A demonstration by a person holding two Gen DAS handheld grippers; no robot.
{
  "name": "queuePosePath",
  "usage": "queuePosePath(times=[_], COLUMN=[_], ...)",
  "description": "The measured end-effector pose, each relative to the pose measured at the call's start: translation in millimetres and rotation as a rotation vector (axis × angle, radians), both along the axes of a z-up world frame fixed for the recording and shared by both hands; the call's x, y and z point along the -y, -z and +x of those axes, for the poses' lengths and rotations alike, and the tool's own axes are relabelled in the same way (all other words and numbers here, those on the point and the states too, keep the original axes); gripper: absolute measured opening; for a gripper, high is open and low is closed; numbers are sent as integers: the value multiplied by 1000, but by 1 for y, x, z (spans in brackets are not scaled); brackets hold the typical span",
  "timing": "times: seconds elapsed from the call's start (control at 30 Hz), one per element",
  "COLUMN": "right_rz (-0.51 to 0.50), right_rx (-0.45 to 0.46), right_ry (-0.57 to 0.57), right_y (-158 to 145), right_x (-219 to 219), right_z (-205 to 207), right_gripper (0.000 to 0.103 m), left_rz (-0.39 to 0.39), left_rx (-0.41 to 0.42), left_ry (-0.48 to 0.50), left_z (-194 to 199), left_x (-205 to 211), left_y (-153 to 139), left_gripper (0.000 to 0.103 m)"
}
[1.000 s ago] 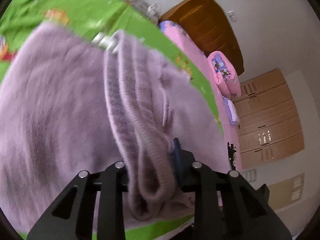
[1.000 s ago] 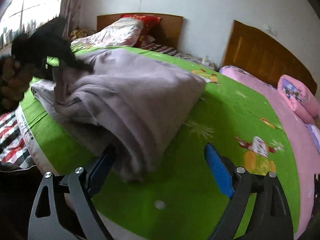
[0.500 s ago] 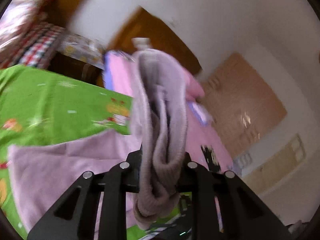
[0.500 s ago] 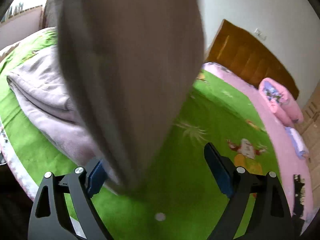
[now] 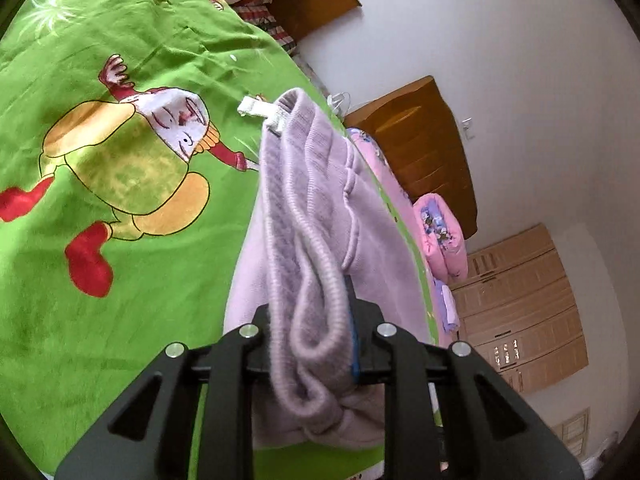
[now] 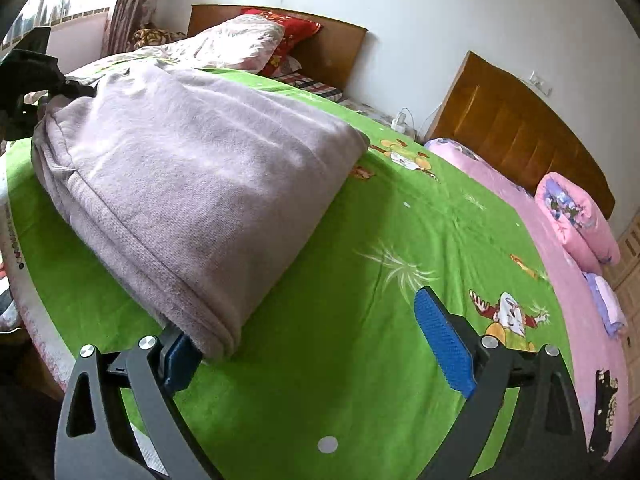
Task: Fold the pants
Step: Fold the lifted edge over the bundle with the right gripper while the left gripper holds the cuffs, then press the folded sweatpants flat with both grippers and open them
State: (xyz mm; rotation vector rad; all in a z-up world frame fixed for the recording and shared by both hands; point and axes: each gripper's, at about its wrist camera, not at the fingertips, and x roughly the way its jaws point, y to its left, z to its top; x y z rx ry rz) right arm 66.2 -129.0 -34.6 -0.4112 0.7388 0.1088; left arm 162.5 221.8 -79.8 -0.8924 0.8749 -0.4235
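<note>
The pants (image 6: 192, 176) are lilac fleece, lying folded on the green bedspread (image 6: 360, 280). My left gripper (image 5: 316, 344) is shut on the ribbed waistband (image 5: 316, 280), which bunches between its fingers. A white label (image 5: 260, 110) sticks out at the waistband's far end. My right gripper (image 6: 312, 344) is open above the bedspread. Its left pad (image 6: 180, 356) sits at the pants' near corner, and its right pad (image 6: 444, 344) is over bare bedspread. The left gripper (image 6: 28, 80) also shows in the right wrist view, at the pants' far left end.
The bedspread (image 5: 100, 120) has cartoon prints. Pillows (image 6: 240, 40) lie by a wooden headboard (image 6: 320, 52). A second bed with a pink sheet (image 6: 560, 280) and a rolled pink quilt (image 6: 576, 216) stands to the right. Brown cabinets (image 5: 520, 300) line the wall.
My left gripper swung the waistband up through the air and brought it back down over the bedspread. The pants now lie flatter. My right gripper stayed open by the near corner.
</note>
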Motion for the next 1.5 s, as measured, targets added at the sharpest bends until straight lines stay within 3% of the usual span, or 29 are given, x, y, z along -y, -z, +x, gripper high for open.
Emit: queuePosePath(times=[0.17,0.27,0.3,0.37,0.43,0.53,0.57,0.6,0.67,0.77,0.83,0.9,1.07,1.17,1.23,1.27,1.3,1.37,1.4,1.5], right_rz=[-26,9,31,46,37,96,148,201,372,577,649,698,657,681,611,539,553,673,674,737], right_rx=[9,-2,-8,-13,-24,-100,-137,-161,-182,-162,-126,-133,-245,-315,-333,-338,-330,-316,-299,-260], right_ry=[-1,3,4,-2,-11,-35,-77,-115,-165,-207,-240,-302,-348,-376,-328,-248,-219,-143,-92,-132], right_y=[-2,-1,0,0,-1,-7,-13,-19,-36,-61,-76,-81,-60,-42,-23,-10,-6,-10,-16,-35], right_x=[-7,0,2,4,3,8,15,22,43,65,64,54,18,3,-2,0,7,27,32,31], right_z=[-5,-4,-3,0,1,0,-3,-7,-13,3,33,62,140,169,187,199,205,210,211,210], right_gripper=[91,91,91,91,92,92,91,91,90,91,91,91,91,91,91,91,91,90,91,91], left_rz=[115,141,123,16,22,68,103,166,234,258,294,338,471,416,341,319,310,310,297,257], left_rx=[39,23,11,38,54,46,38,49,112,204,227,218,113,176,176,174,170,172,178,190], left_ry=[-24,-18,-22,-29,-30,-52,-88,-149,-192,-124,-36,71,129,133,124,124,129,142,145,142], left_z=[-6,-14,-11,-7,-8,-10,-12,-17,-27,-30,-19,1,22,10,5,5,5,6,5,5], left_x=[17,18,13,-2,-5,-7,-9,-15,-18,-3,28,65,94,80,69,66,62,57,55,51], left_y=[-35,-27,-17,1,2,-9,-18,-34,-60,-98,-107,-98,-49,-41,-38,-37,-36,-35,-32,-31], left_gripper=[22,22,23,26,28,48,68,79,81,89,90,90,90,90,89,86,82,76,75,75])
